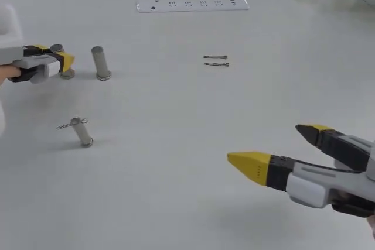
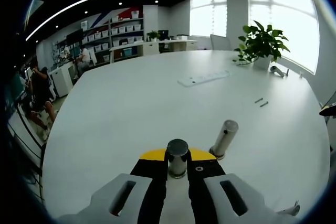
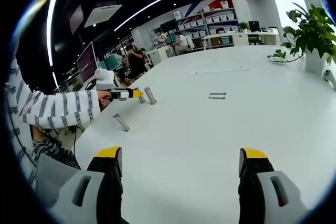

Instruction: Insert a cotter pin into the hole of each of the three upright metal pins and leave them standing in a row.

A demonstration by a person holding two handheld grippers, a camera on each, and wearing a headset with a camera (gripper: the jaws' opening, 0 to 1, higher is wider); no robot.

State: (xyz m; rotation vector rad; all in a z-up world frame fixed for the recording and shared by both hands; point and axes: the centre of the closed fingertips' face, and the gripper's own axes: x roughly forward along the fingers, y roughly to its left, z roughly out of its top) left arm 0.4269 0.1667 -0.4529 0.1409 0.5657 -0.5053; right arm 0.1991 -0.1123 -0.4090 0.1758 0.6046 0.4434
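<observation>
Three metal pins point(image 1: 101, 62), one in left tool point(image 1: 65, 62), two loose cotter pins point(image 1: 215, 60)

Open-plan office: white table point(image 2: 131, 103), storage shelves point(image 2: 119, 36), monitors point(image 3: 86, 57), potted plant point(image 2: 261, 43).

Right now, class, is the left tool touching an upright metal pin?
Touching: the left gripper view shows the left tool clamped on one upright pin.

Head view above; gripper views low
</observation>
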